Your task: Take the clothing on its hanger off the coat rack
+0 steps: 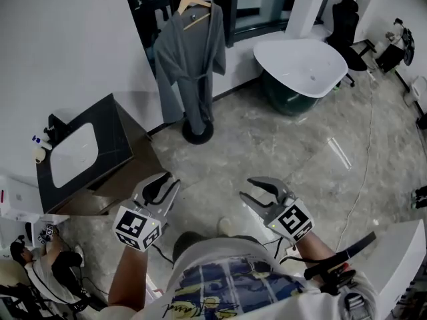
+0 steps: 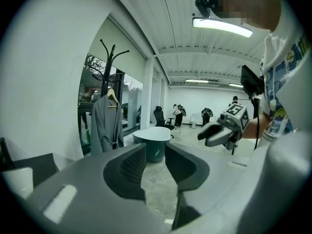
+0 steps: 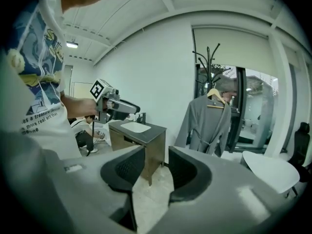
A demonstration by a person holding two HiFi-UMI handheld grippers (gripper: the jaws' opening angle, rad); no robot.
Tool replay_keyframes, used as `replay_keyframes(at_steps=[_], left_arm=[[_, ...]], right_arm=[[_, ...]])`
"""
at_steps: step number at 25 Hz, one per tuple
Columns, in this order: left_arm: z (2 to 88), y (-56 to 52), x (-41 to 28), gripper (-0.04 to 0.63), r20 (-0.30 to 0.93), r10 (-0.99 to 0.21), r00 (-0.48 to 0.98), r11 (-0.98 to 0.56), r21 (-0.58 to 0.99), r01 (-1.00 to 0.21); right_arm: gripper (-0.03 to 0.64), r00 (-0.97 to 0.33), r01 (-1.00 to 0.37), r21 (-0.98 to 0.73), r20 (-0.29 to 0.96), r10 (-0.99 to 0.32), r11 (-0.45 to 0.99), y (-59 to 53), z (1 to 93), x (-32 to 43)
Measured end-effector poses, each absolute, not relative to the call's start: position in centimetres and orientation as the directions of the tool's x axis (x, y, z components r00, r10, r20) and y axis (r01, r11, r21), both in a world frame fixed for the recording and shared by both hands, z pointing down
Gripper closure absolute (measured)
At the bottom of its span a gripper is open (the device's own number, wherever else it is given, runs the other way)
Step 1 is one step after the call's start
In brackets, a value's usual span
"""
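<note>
Left gripper point(image 1: 168, 182) and right gripper point(image 1: 247, 189): jaws apart, empty, well short of robe point(image 1: 190, 65). Risk: pulling cloth (not hanger point(image 1: 193, 2)) strips it or tips rack point(image 1: 198, 131).

Robe point(image 1: 190, 65) on hanger point(image 1: 193, 2) hangs on coat rack point(image 1: 198, 133), vanity point(image 1: 87, 153) to its left, bathtub point(image 1: 300, 65) right

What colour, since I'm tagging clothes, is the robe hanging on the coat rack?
Plain grey; the belted robe shows best in the head view.
</note>
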State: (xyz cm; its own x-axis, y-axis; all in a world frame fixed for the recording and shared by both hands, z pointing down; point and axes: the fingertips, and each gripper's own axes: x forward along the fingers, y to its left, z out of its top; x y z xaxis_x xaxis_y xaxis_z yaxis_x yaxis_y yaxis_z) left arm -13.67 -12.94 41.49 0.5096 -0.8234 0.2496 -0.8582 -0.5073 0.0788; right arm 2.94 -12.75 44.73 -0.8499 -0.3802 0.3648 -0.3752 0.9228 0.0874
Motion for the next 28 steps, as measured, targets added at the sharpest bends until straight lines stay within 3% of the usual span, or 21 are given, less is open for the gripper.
replay_keyframes(at_steps=[13,20,28], left_arm=[[33.8,-41.8,-24.2,0.37,0.252,-0.878,0.406,-0.439,-0.09,-0.894],[31.6,-54.5,-26.5,0.328,0.315,-0.857,0.408,-0.473,-0.167,-0.865],[34.9,-64.8,-27.0,0.27,0.467,-0.766,0.442,-0.53,-0.069,-0.846]], right_arm=[[0.471,-0.741,-0.589,0.043,0.368,-0.561,0.807,-24.9,44.8,4.6],[0.471,-0.656,-0.704,0.038,0.349,-0.67,0.709,-29.7,43.8,3.9],[0.471,-0.575,-0.785,0.01,0.36,-0.735,0.619,-32.2,45.0,3.4]])
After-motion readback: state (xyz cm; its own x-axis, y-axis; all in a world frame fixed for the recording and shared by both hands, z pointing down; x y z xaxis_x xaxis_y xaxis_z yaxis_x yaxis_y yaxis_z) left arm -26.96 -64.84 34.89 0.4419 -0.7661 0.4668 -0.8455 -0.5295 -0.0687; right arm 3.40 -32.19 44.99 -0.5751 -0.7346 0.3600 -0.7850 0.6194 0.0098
